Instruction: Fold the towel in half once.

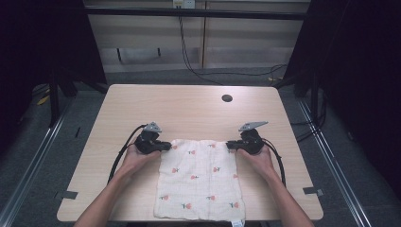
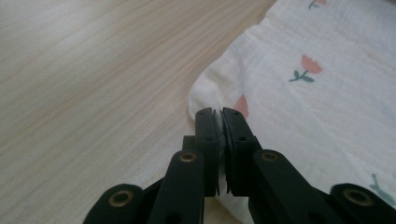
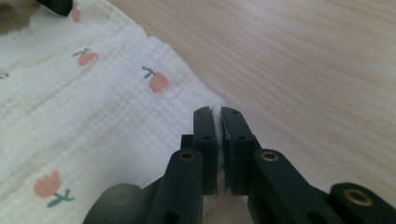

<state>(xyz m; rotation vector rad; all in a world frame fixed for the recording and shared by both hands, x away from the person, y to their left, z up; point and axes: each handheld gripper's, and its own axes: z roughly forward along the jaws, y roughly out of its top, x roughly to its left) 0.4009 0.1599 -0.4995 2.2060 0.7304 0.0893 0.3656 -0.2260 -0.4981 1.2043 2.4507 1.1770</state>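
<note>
At the far corners of the cloth (image 1: 201, 177), each hand-held gripper, left (image 1: 166, 146) and right (image 1: 230, 145), is clamped tight on fabric, probably ready to lift or fold it off the surface (image 1: 189, 106).

Quick count of what's on the table (image 1: 142, 104): one cloth (image 1: 201, 184), white with little flower prints. In the high view I count roughly ten of those flowers on it, though a couple near the edges are too small to be sure about. Two grippers total, the left gripper (image 1: 166, 147) at about 10 o'clock from the cloth's middle and the right gripper (image 1: 230, 145) at about 2 o'clock, each with two black jaws. Two hands, one per gripper. Two grey three-cornered plates, one on top of each. One dark round hole (image 1: 227, 98) in the tabletop, up around 12 o'clock.
</note>
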